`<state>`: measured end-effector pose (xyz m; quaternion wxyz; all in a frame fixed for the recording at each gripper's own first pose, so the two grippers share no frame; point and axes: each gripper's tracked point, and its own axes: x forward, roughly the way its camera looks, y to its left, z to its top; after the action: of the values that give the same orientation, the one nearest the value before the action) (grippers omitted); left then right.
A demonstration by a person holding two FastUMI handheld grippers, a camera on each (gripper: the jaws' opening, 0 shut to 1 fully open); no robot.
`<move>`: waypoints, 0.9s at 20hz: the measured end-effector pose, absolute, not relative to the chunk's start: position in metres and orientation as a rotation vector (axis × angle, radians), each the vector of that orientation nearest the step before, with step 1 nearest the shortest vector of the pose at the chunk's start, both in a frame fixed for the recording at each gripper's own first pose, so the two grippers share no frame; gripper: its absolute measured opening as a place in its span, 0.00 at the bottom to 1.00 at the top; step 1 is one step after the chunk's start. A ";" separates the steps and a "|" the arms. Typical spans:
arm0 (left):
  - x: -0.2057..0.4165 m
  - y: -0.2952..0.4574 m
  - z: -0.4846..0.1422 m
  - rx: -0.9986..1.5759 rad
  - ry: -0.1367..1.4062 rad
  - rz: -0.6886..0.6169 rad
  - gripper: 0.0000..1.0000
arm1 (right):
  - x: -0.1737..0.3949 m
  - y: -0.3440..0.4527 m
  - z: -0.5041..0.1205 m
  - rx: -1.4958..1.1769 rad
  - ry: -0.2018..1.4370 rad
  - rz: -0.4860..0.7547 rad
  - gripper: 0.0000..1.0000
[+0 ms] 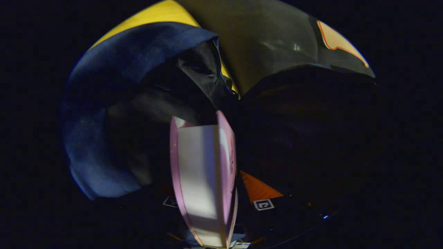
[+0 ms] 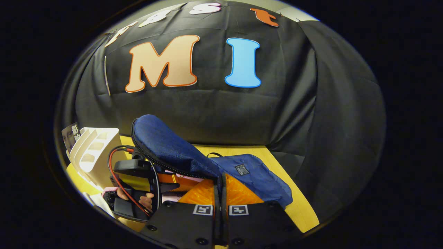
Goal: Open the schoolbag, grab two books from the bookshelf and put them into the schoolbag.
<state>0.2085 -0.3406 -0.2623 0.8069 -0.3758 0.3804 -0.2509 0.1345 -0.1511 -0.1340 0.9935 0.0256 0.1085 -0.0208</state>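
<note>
Pink-covered book clamped between left gripper fingers, inside open blue schoolbag.
Right gripper fingers closed, pinching schoolbag edge, holding flap raised on yellow table; white bookshelf beside.

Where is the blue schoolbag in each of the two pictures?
Left gripper view: the schoolbag arches over the left side, its dark inside open ahead, with a pink book going in.
Right gripper view: the schoolbag sits low in the middle on the yellow table, its flap raised.
Shared landmark: the bag's zipper edge, also along the raised flap.
</note>
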 end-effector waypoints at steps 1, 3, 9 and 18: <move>0.206 -0.336 -0.261 -0.782 0.816 -0.531 0.57 | 0.135 -0.152 -0.134 0.050 0.220 -0.041 0.04; 0.201 -0.329 -0.259 -0.737 0.833 -0.509 0.67 | 0.136 -0.152 -0.136 0.045 0.221 -0.038 0.04; 0.178 -0.291 -0.233 -0.643 0.833 -0.456 0.95 | 0.134 -0.152 -0.140 0.023 0.227 -0.034 0.03; 0.097 -0.268 -0.163 -0.388 0.853 -0.530 0.95 | 0.132 -0.150 -0.143 -0.005 0.237 -0.060 0.03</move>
<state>0.0970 -0.2685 -0.1634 0.8586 -0.1850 0.4060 -0.2524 0.1316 -0.1503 -0.1434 0.9925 -0.0024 0.1182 -0.0298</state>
